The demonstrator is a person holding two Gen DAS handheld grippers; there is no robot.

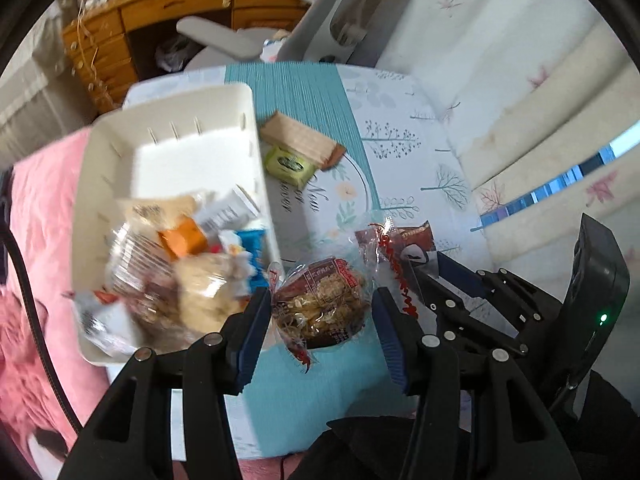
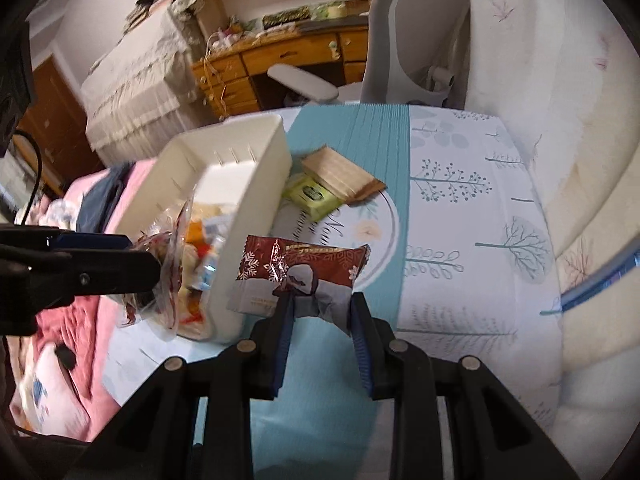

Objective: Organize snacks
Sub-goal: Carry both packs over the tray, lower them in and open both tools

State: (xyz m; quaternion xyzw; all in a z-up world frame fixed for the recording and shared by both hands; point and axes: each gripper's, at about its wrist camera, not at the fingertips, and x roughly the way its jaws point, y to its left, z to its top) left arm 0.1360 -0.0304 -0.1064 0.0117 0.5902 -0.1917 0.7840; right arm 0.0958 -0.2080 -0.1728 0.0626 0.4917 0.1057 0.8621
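Roughly halfway, judging by the pile. Cream plastic slotted bin on the teal-and-white printed table cover already stuffed with assorted packets at its near end. Left gripper clamped on a clear-wrapped round nut-and-grain cake, up in the air just beside the bin's near corner. Right gripper clenched on the bottom edge of a dark red snowflake-print snack pouch, lifted near the bin wall. Still left lying out: a tan wafer pack and, touching it, a small lime-green packet, both just beside the bin.
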